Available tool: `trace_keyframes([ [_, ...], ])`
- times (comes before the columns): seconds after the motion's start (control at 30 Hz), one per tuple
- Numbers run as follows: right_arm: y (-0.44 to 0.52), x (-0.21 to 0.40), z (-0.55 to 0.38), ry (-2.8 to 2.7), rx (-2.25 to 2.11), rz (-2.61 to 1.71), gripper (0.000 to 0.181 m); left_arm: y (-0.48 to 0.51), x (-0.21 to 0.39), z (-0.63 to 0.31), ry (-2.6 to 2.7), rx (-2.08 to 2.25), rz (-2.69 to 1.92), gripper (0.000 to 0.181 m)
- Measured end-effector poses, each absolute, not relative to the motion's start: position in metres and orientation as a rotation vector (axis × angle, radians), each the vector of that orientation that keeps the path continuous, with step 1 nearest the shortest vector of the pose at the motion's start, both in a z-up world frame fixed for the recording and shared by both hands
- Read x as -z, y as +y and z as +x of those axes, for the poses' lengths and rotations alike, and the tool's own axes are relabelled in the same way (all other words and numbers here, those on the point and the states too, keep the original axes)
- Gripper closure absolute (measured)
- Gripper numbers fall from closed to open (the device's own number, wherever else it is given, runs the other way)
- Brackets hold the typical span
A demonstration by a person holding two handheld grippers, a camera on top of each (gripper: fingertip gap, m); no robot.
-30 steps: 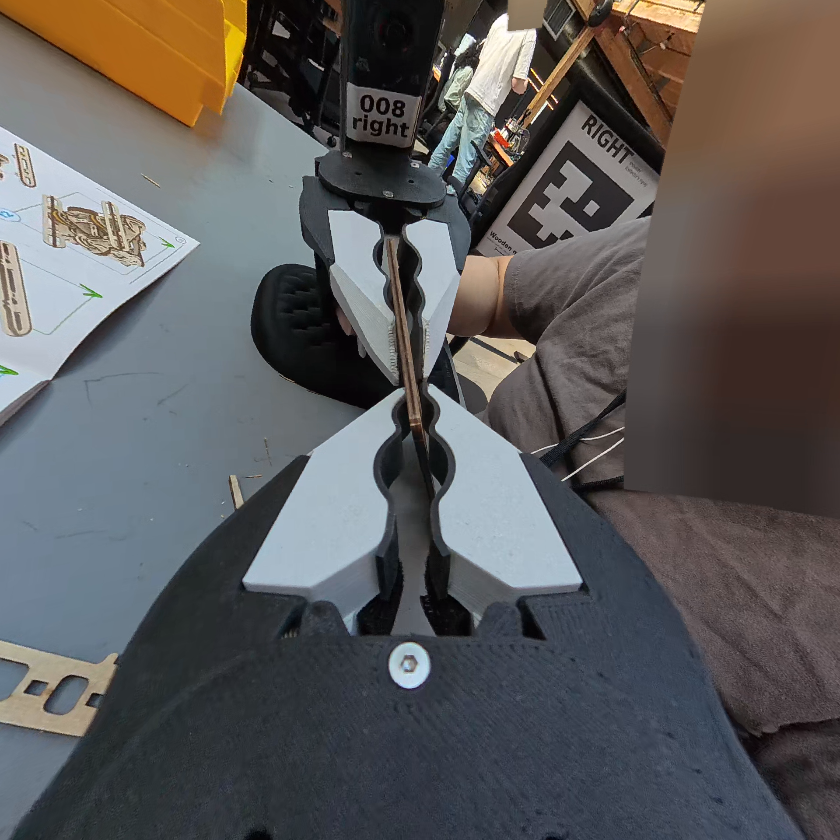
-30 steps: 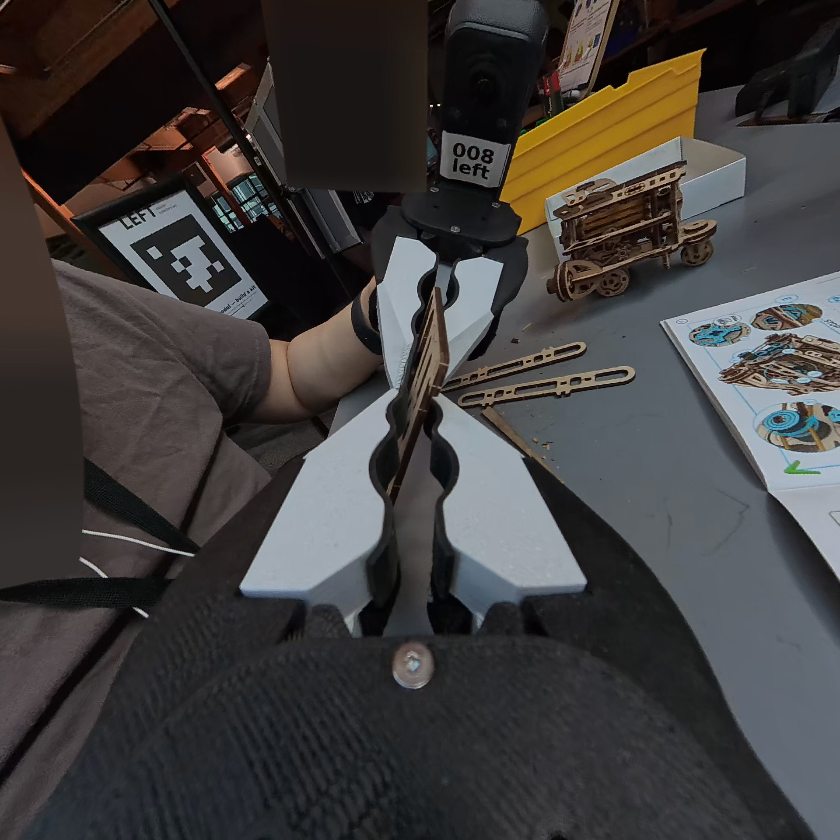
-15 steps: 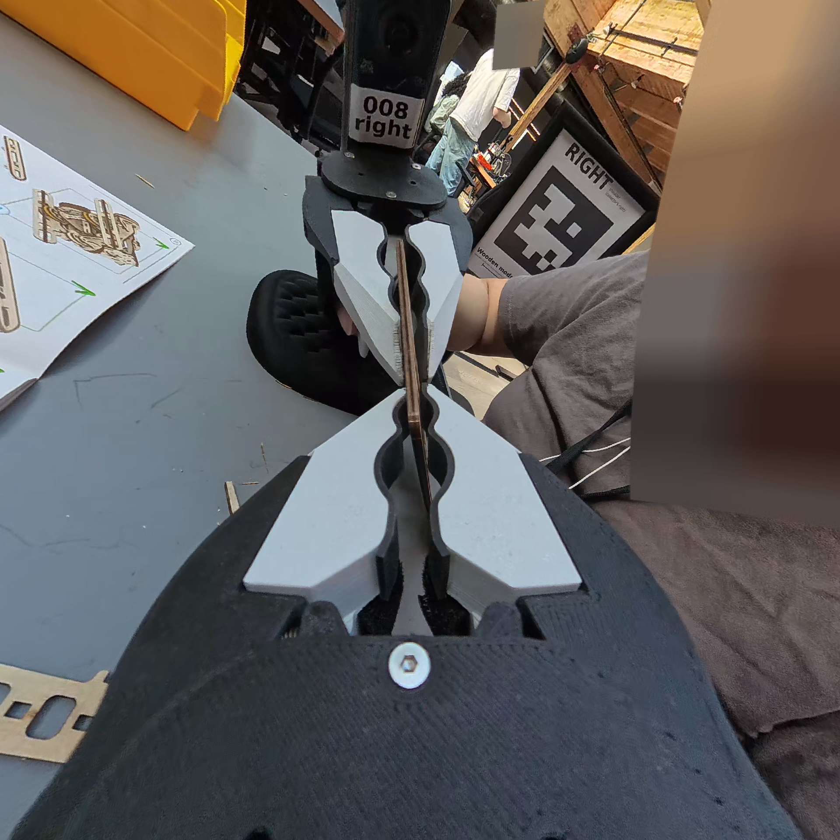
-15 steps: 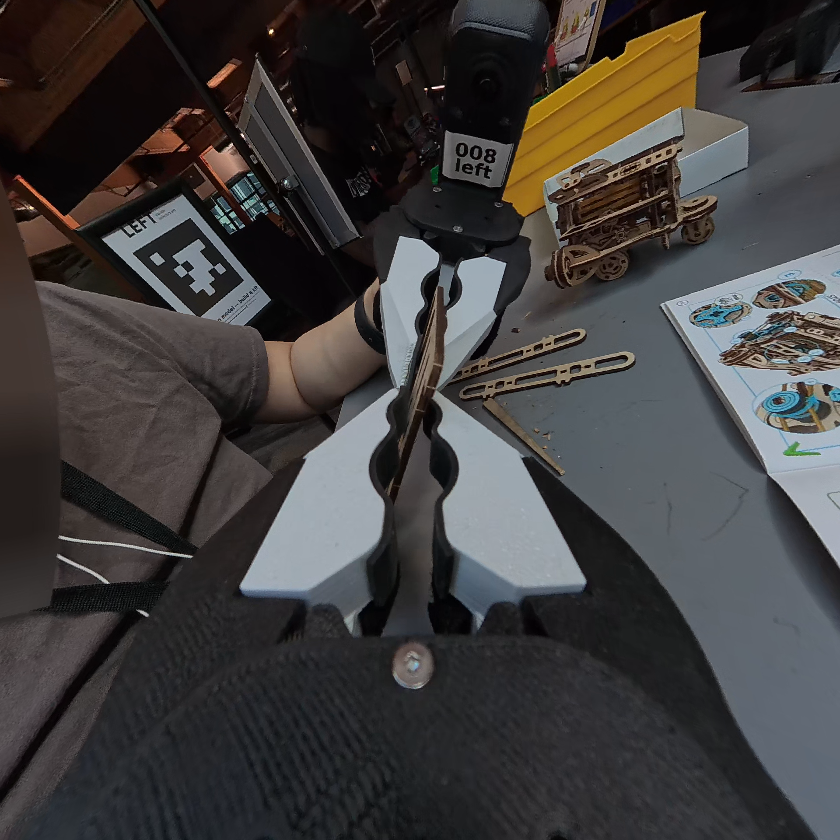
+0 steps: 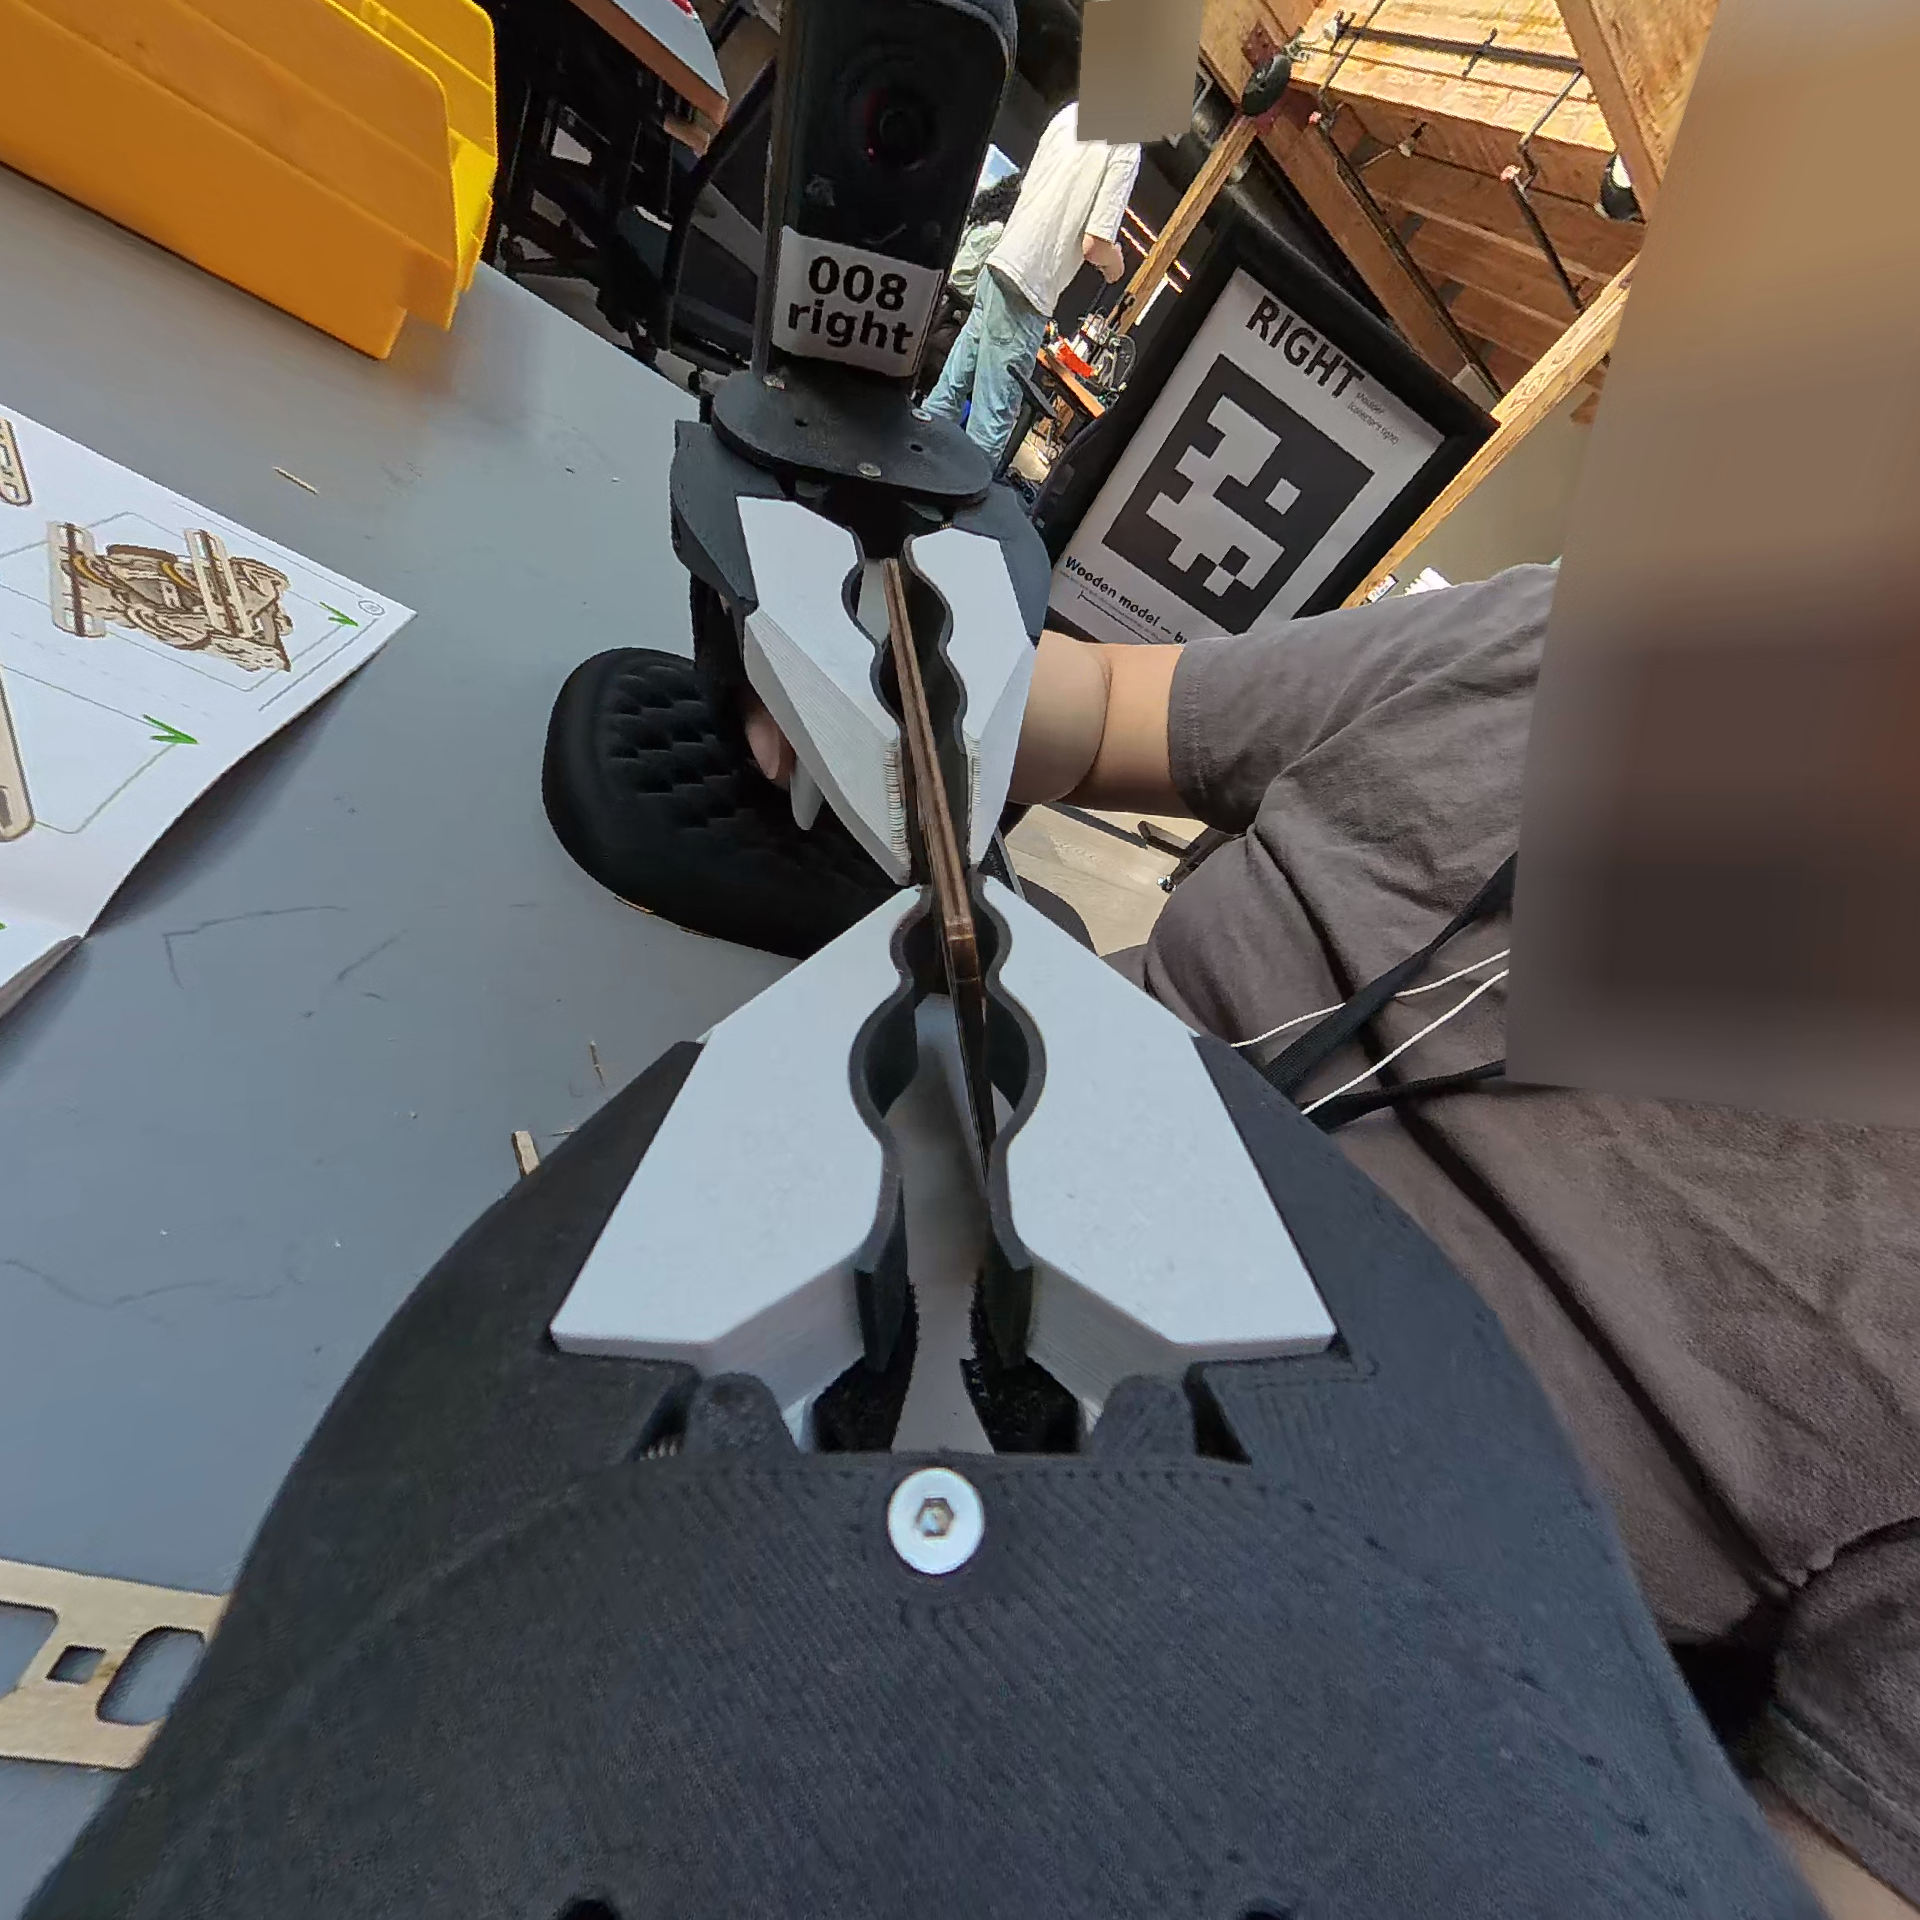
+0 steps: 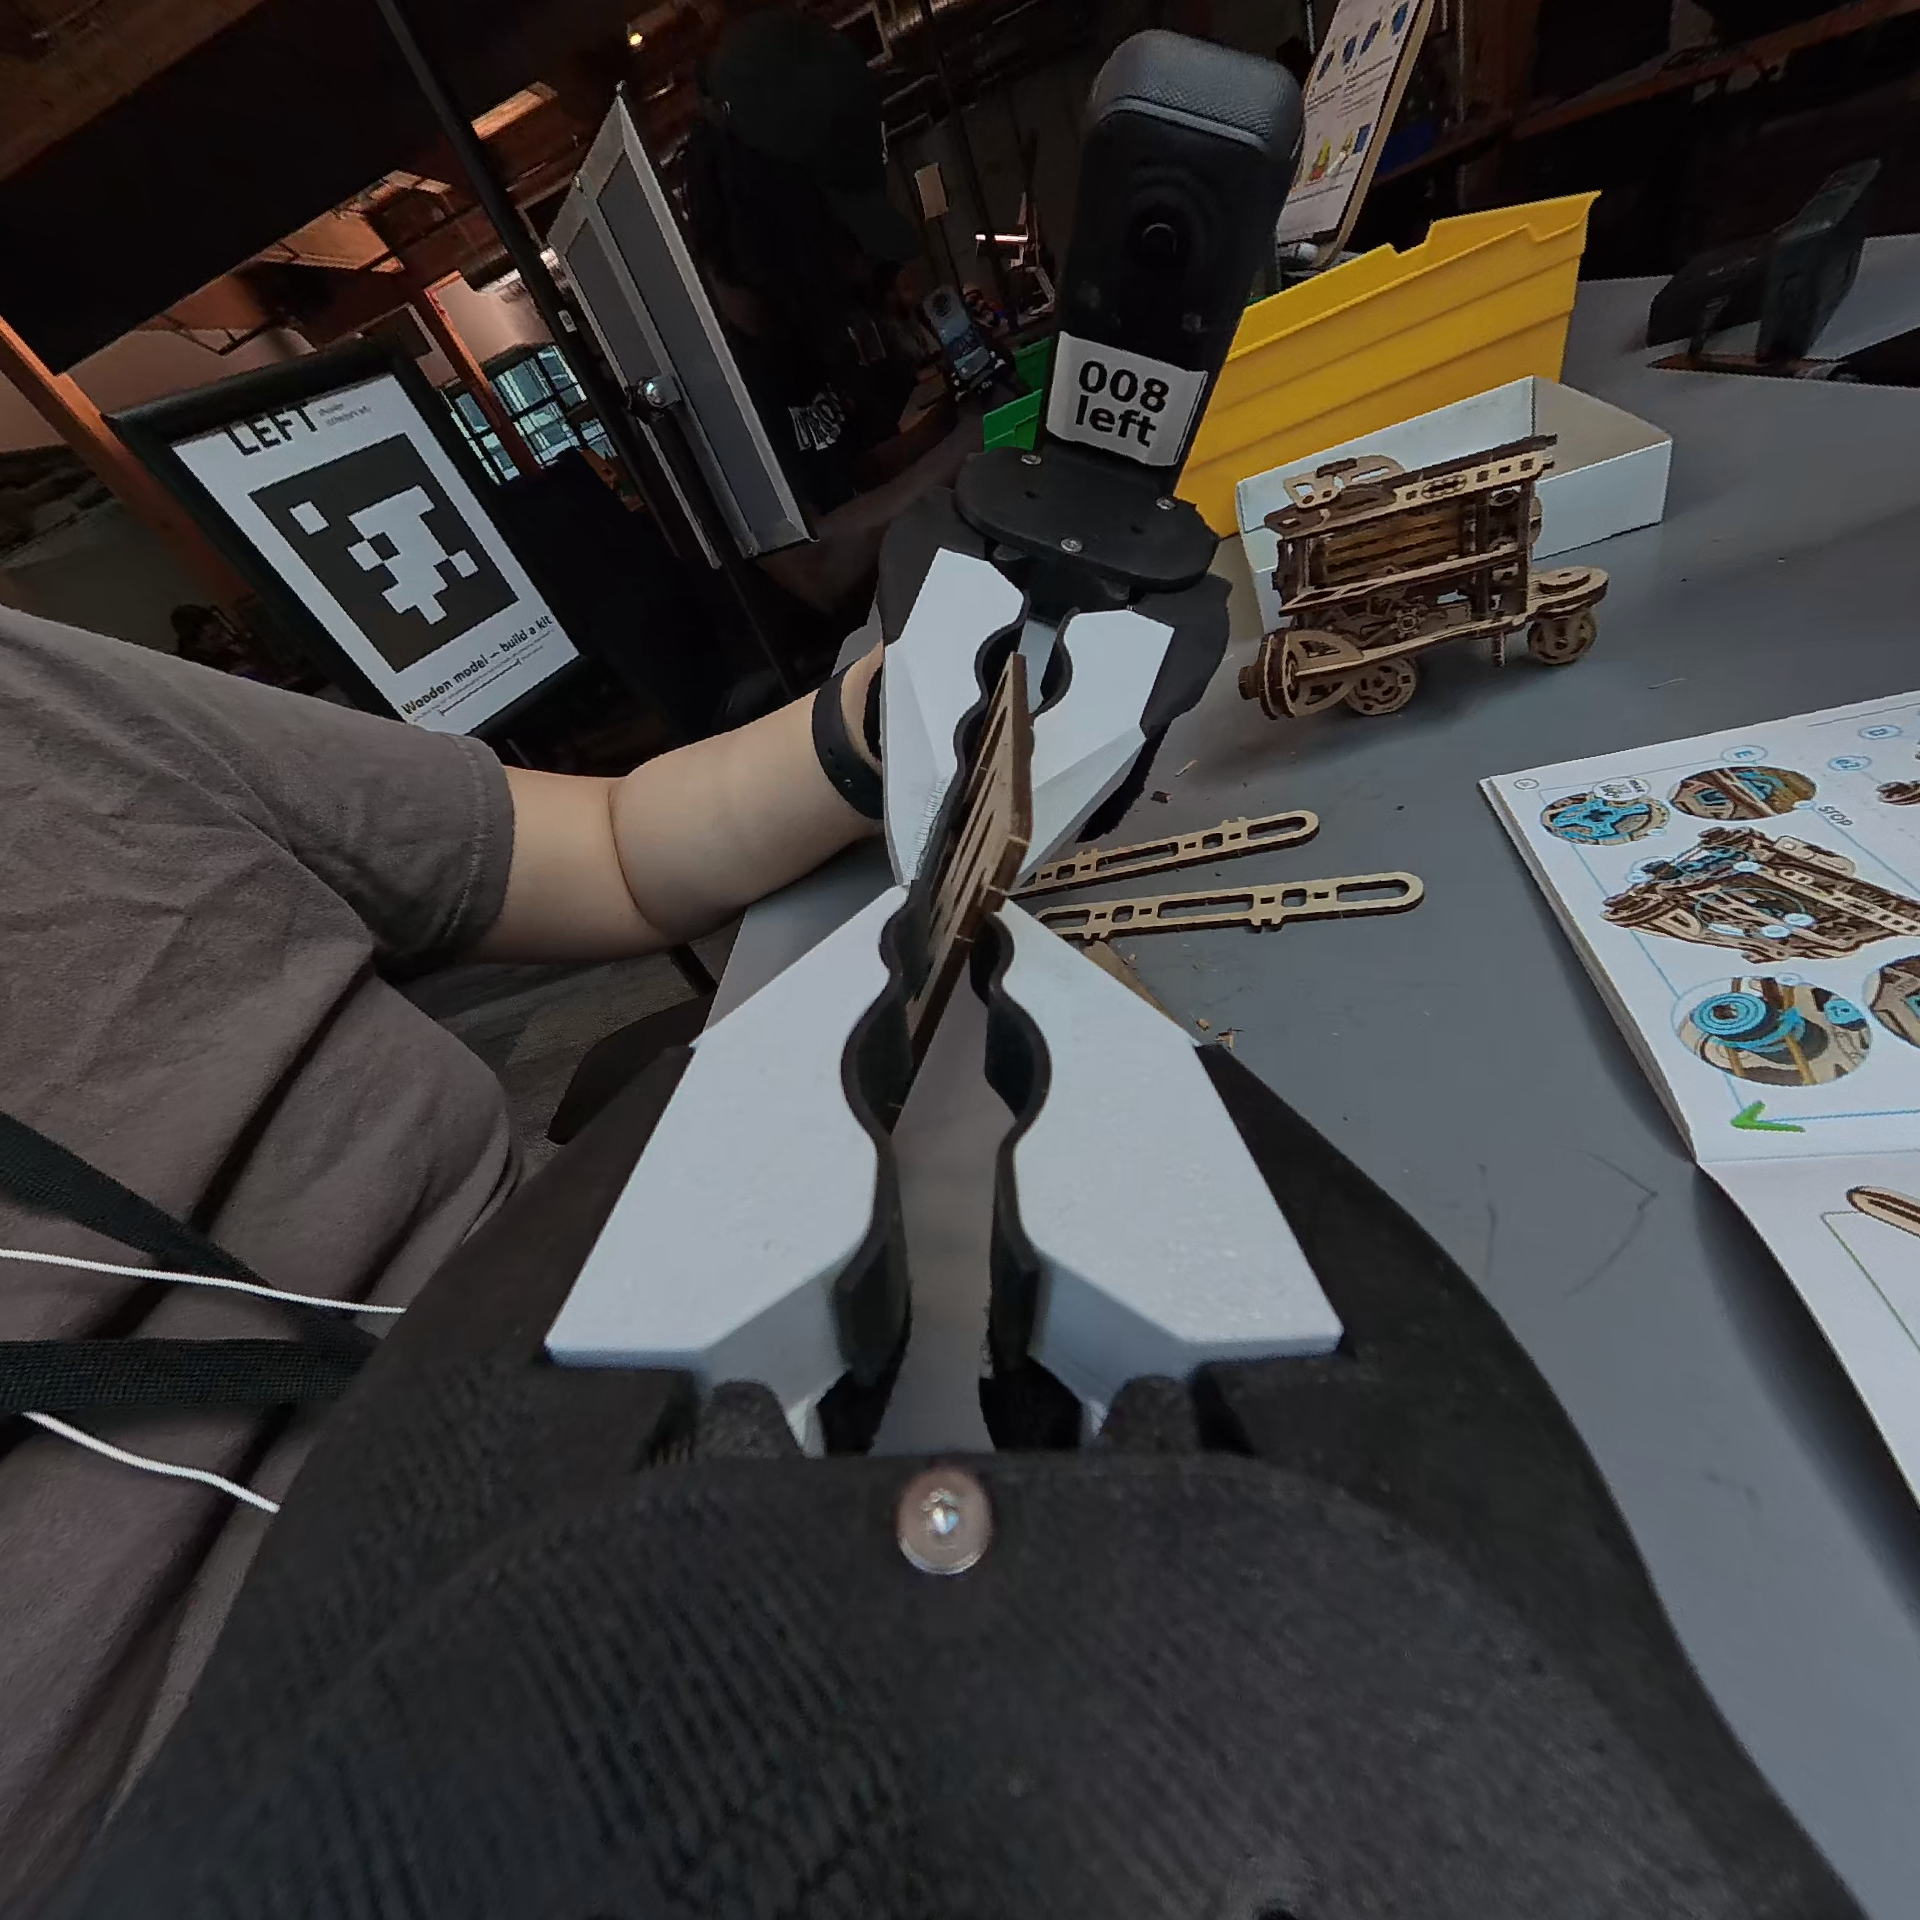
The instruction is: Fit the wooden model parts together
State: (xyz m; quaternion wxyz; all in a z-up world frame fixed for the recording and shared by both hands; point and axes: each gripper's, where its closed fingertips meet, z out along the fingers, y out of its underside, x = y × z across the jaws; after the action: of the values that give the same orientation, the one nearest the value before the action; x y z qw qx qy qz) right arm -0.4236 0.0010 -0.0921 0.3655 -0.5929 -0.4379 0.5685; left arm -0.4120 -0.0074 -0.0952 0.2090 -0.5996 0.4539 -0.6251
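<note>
Wooden strip (image 6: 977, 821) spans both closed hand-held grippers.

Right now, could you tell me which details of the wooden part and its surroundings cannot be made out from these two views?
- Wooden part, left wrist view: seen edge-on, so its face and slots are hidden.
- Part's ends, right wrist view: the left gripper and right gripper cover them, so whether it is one piece or two joined is unclear.
- Flat strip, left wrist view: cut off by the frame edge and the left gripper's body.
- Booklet, right wrist view: cut off at the right edge.
</note>
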Motion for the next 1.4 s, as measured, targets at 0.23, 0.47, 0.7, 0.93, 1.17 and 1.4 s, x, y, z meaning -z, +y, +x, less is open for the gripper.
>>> trace_keyframes([
  [0.23,0.001,0.093,-0.424,-1.13,-1.468,-1.52,0.178,-0.009,0.091,-0.415,1.26,1.763,-1.655,0.178],
  [0.47,-0.006,0.088,-0.424,-1.17,-1.433,-1.451,0.178,-0.017,0.084,-0.415,1.3,1.739,-1.616,0.177],
  [0.7,-0.006,0.089,-0.424,-1.169,-1.444,-1.453,0.178,-0.017,0.086,-0.416,1.308,1.719,-1.631,0.177],
  [0.93,-0.007,0.091,-0.425,-1.184,-1.404,-1.455,0.177,-0.022,0.1,-0.415,1.386,1.667,-1.698,0.177],
  [1.17,-0.001,0.095,-0.424,-1.149,-1.455,-1.51,0.177,-0.013,0.104,-0.413,1.347,1.603,-1.741,0.181],
  [1.4,0.006,0.106,-0.423,-1.081,-1.602,-1.685,0.179,-0.002,0.112,-0.415,1.235,1.69,-1.847,0.181],
])
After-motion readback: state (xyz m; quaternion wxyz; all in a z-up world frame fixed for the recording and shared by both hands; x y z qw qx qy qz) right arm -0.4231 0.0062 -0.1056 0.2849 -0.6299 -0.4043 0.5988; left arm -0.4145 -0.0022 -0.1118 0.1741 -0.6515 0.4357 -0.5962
